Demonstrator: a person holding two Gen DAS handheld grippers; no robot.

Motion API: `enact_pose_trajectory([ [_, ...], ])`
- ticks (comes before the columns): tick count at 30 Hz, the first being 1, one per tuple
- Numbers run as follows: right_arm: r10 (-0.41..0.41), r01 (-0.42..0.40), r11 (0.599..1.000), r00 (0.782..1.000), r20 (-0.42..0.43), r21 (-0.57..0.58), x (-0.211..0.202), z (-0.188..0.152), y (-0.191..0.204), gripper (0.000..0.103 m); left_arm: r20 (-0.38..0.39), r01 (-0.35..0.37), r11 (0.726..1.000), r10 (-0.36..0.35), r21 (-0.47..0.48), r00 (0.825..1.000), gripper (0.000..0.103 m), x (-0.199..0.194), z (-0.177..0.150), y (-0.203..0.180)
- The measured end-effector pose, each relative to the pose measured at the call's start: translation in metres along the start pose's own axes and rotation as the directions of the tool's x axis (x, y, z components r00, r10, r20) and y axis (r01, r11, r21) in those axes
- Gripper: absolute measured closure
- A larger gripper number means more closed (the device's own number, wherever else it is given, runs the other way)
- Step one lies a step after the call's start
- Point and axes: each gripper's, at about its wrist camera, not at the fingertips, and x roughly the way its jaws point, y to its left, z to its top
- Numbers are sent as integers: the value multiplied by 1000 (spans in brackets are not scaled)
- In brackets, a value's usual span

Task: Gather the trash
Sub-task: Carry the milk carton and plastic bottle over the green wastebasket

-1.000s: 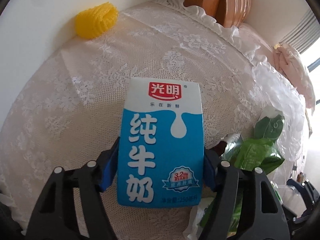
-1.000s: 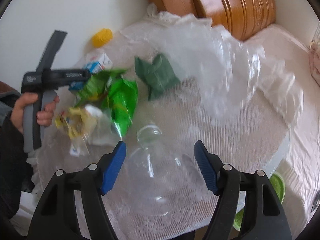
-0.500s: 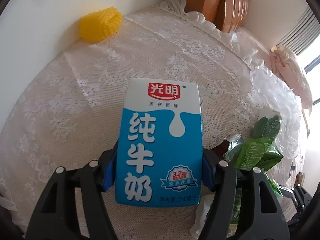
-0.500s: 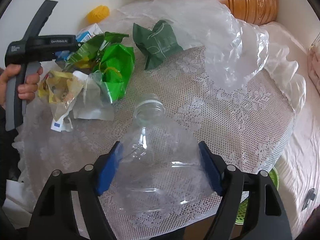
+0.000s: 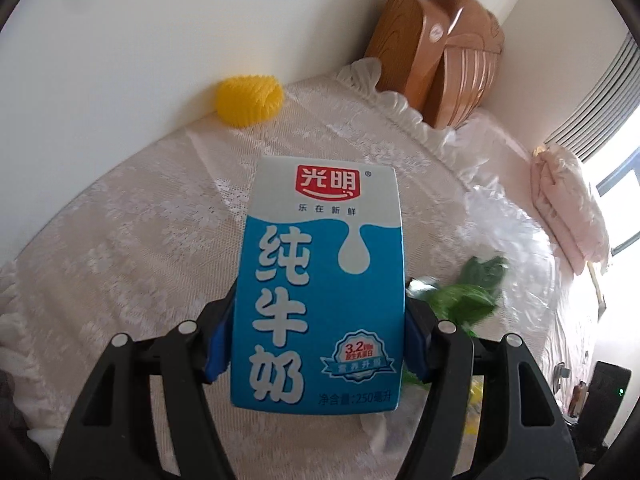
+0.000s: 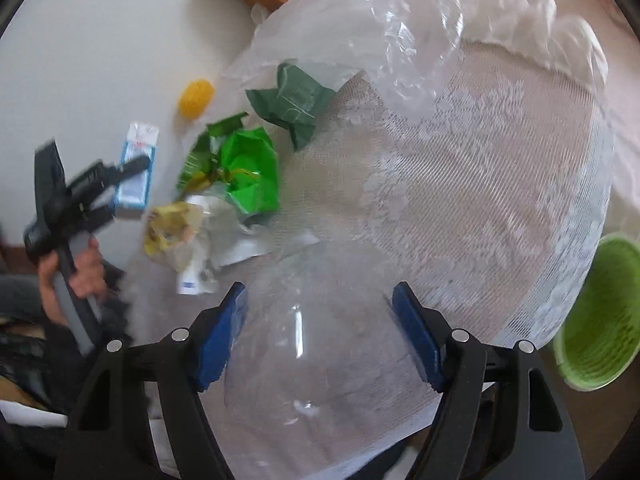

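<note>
A blue and white milk carton (image 5: 320, 280) stands upright between the blue pads of my left gripper (image 5: 316, 336), which is shut on it above the lace-covered table (image 5: 132, 240). In the right wrist view that carton (image 6: 136, 168) hangs at the far left in the left gripper (image 6: 120, 184), held by a hand (image 6: 84, 276). My right gripper (image 6: 320, 332) has a clear plastic bottle (image 6: 312, 360) between its pads, which press on the bottle's sides near the table's front edge. The bottle is blurred.
Loose trash lies on the table: a bright green wrapper (image 6: 248, 172), a dark green wrapper (image 6: 292, 100), a yellow packet (image 6: 168, 228), a yellow foam net (image 6: 196, 96) and a big clear plastic bag (image 6: 400, 40). A green basket (image 6: 600, 320) stands below the table's right edge. A wooden headboard (image 5: 440, 60) stands behind.
The left gripper has risen with the milk carton, so the table looks farther away. The right gripper moved in around the clear bottle and rolled; the green basket came into view.
</note>
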Motion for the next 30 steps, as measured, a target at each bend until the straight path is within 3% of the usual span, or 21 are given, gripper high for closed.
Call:
enact_pose_trajectory([
  [5,67,-68,997,997,25,26,-20,-5,-3,29,37,17,1000,-18,23,999,39,-33,-15,-19],
  [11,89,-91,996,992,88,18,-67,-16,-13,29,45,66,994,-70,88,997,39,-68,-42,-67],
  [16,44,-47,999,987,152,17,-125,-27,-49,29,16,146,976,-151,162,988,39,-86,-84,-140],
  [20,-46,39,999,980,195,37,-172,-40,-97,29,-41,214,956,-210,202,977,39,-83,-116,-203],
  [26,-177,154,982,952,250,108,-223,-56,-174,29,-140,287,894,-253,344,957,39,-64,-163,-314],
  [30,-213,173,971,939,269,163,-249,-66,-221,29,-271,382,834,-291,398,918,39,-30,-197,-381],
])
